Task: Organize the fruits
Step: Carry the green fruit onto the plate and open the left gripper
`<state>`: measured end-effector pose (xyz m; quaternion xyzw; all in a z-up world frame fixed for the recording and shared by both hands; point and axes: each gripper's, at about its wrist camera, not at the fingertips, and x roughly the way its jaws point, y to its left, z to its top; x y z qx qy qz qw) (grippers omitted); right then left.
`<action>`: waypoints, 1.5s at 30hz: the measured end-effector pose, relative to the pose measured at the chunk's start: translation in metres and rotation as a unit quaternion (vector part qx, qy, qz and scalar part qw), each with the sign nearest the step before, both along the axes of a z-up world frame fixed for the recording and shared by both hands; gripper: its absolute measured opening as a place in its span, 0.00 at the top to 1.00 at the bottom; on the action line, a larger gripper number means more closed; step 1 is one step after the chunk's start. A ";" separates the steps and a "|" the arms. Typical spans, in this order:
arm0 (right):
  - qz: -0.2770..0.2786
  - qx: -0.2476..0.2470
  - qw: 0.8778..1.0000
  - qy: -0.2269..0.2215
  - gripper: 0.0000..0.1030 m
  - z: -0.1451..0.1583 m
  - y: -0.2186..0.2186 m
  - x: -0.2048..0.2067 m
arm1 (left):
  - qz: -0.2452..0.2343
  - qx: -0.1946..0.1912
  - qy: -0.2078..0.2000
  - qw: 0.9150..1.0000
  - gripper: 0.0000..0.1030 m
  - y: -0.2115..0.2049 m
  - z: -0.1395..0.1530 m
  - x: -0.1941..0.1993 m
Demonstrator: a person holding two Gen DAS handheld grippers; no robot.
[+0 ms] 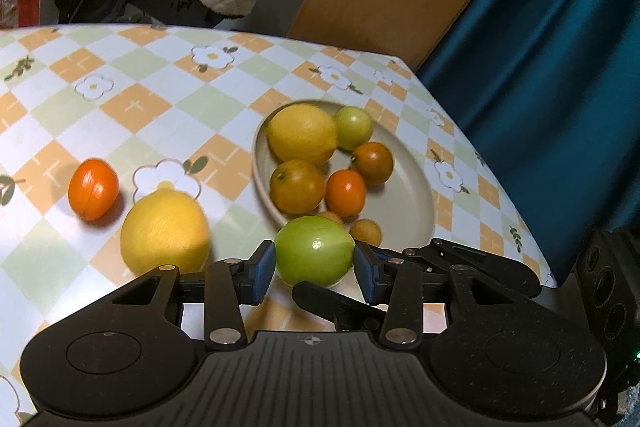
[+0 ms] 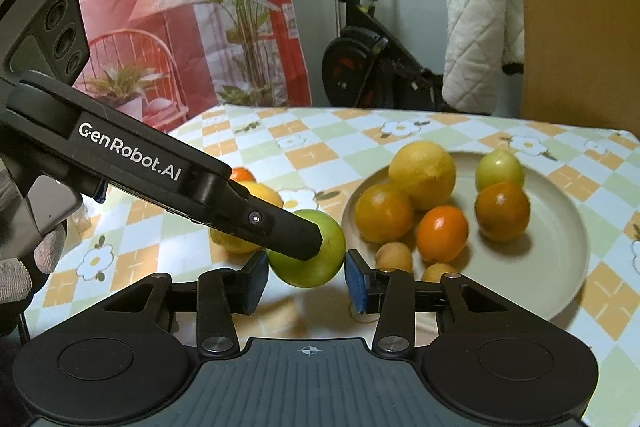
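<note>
A green round fruit (image 1: 315,251) hangs just above the checked tablecloth, beside the beige plate (image 1: 404,227). My left gripper (image 1: 315,269) is shut on it, blue pads pressing its left and right sides. In the right wrist view the same green fruit (image 2: 308,255) sits between the pads of my right gripper (image 2: 306,281), which touch both its sides. The left gripper's black finger (image 2: 296,237) crosses in front of the fruit. The plate (image 2: 540,287) holds a lemon (image 2: 422,175), a small green fruit (image 2: 499,171), several oranges and two small yellow fruits.
A loose lemon (image 1: 164,231) and an orange fruit (image 1: 93,189) lie on the cloth left of the plate. A gloved hand (image 2: 24,267) holds the left gripper. The table's right edge (image 1: 532,227) runs close to the plate, with a blue curtain beyond. An exercise bike stands behind the table.
</note>
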<state>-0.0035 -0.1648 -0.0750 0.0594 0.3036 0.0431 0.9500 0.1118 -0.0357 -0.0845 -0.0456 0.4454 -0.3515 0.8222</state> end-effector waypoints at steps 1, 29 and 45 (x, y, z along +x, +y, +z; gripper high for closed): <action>-0.002 0.000 1.000 -0.004 0.62 0.002 -0.001 -0.002 | -0.001 0.000 -0.003 1.000 0.56 -0.002 0.003 -0.001; -0.140 0.079 0.986 -0.052 0.61 -0.014 -0.121 -0.019 | -0.067 0.055 -0.027 0.996 0.55 -0.132 0.010 0.018; -0.171 0.083 0.981 -0.052 0.61 -0.027 -0.145 -0.012 | -0.070 0.058 -0.018 0.996 0.55 -0.156 -0.001 0.031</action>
